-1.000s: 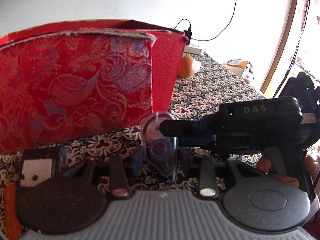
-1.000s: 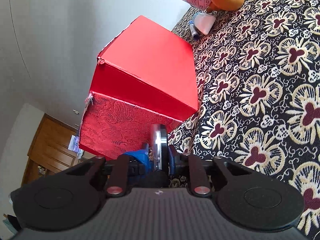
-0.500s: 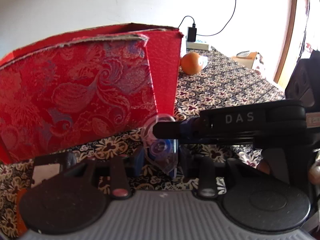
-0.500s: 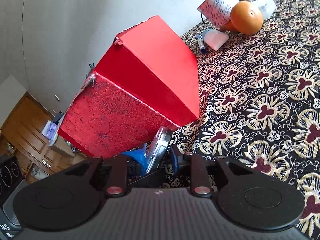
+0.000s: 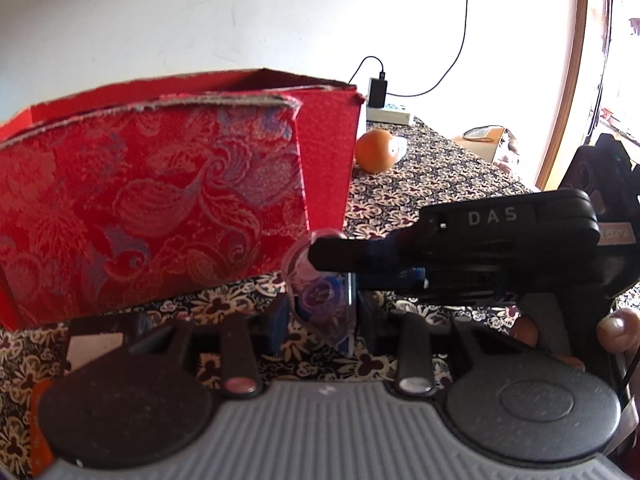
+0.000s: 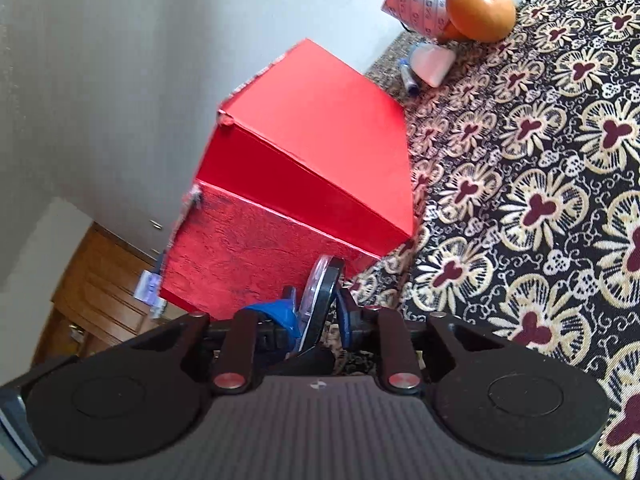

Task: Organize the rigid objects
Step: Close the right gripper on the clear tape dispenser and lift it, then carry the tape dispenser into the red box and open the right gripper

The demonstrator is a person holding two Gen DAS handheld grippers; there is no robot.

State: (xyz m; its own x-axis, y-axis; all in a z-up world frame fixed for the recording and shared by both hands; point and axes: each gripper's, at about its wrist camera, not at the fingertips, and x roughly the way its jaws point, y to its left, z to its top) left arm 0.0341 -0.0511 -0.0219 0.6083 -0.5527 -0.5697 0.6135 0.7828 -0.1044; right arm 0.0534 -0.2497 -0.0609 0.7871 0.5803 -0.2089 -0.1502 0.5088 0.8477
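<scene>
With the left claw (image 5: pixel 320 322) half spread, grips the clear dispenser (image 5: pixel 320 292) by its rims. With the right claw (image 6: pixel 316 312) pressed nearly together, pinches its upper end from the right. Holds it over the table (image 6: pixel 520 200), just in front of the red box (image 5: pixel 160 208), long axis upright, box mouth higher and beyond. Cannot see inside the box; cannot make out the dispenser's blurred contents.
</scene>
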